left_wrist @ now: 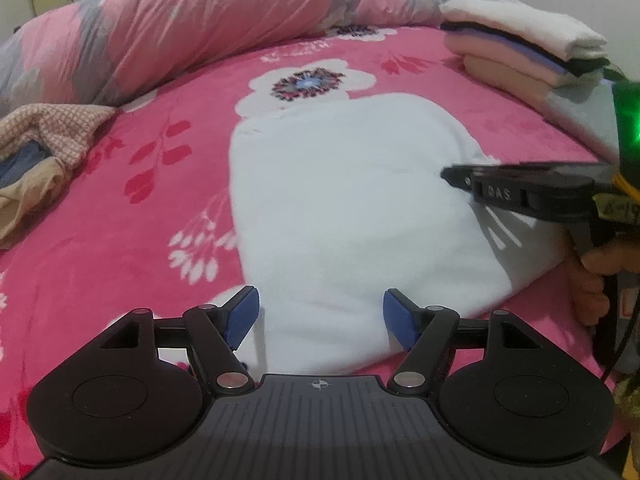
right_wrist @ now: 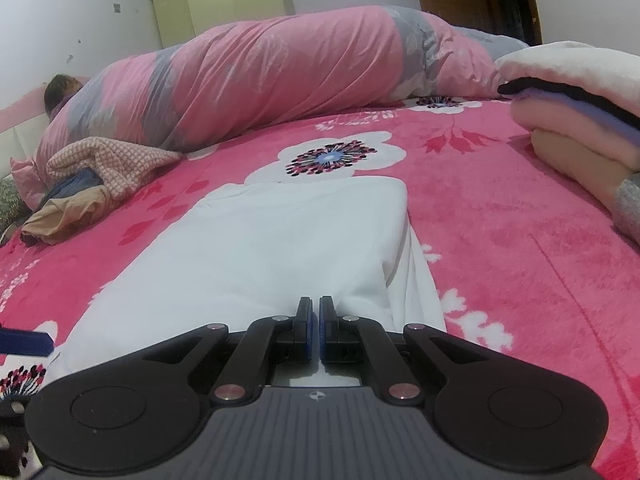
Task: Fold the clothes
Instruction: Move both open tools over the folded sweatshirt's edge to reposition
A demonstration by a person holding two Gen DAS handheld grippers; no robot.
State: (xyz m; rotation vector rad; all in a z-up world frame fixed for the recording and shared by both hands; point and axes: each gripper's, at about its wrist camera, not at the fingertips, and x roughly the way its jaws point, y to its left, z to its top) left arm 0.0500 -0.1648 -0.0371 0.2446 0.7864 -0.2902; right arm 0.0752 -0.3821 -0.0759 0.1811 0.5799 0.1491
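Left tongs (left_wrist: 320, 318) stand apart over the near edge of the white garment (left_wrist: 352, 208), gripping nothing; my right tongs (right_wrist: 315, 330) are pressed together at its hem, seemingly pinning it flat on the bed (left_wrist: 120, 240) for the next fold.

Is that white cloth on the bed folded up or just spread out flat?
Partly folded: the white cloth shows a doubled layer along its right edge, lying smooth on the pink blanket.
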